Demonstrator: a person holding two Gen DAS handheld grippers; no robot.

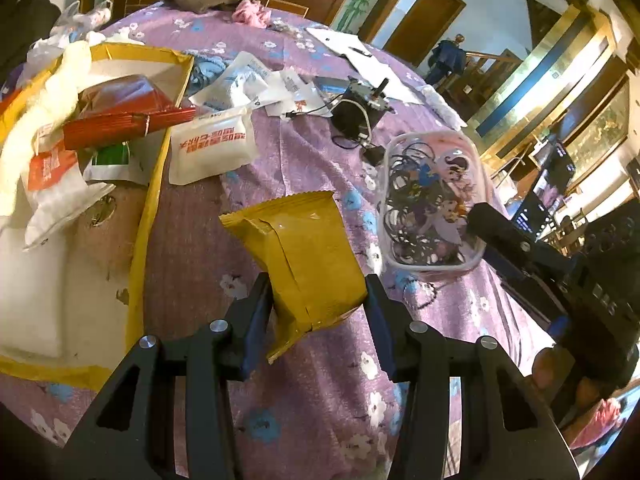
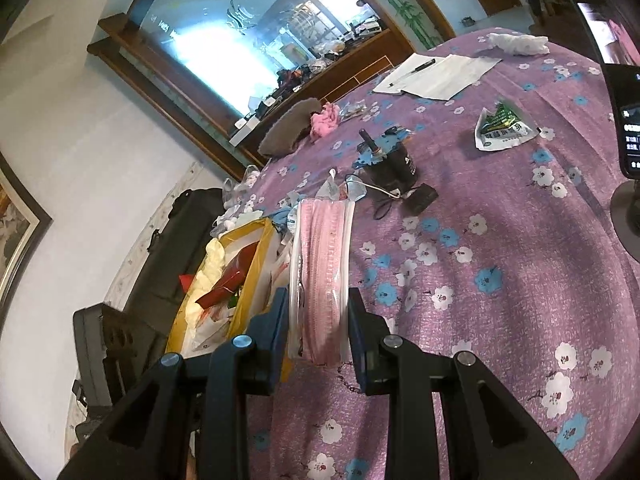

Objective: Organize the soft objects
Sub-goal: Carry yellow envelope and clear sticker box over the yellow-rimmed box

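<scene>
My left gripper (image 1: 318, 296) is shut on a yellow snack packet (image 1: 308, 256), which hangs tilted just above the purple flowered tablecloth (image 1: 304, 376). My right gripper (image 2: 318, 312) is shut on a clear pouch with a pink zipper (image 2: 324, 276), seen edge-on. In the left wrist view the same pouch (image 1: 432, 200) shows cartoon prints and dark cords inside, with one of the right gripper's fingers (image 1: 496, 228) on its right side. A yellow-rimmed open box (image 1: 148, 216) at the left holds a red packet (image 1: 128, 122), white packets and a cream fluffy cloth (image 1: 48, 92).
A white pouch with red print (image 1: 212, 148) lies beside the box. A black device with cables (image 1: 352, 116) sits mid-table. Papers with a pen (image 2: 436, 72), a green-white packet (image 2: 504, 128), a pink fluffy item (image 2: 325, 118) and a brown cloth (image 2: 288, 126) lie farther off. A phone on a stand (image 2: 628, 136) is at the right.
</scene>
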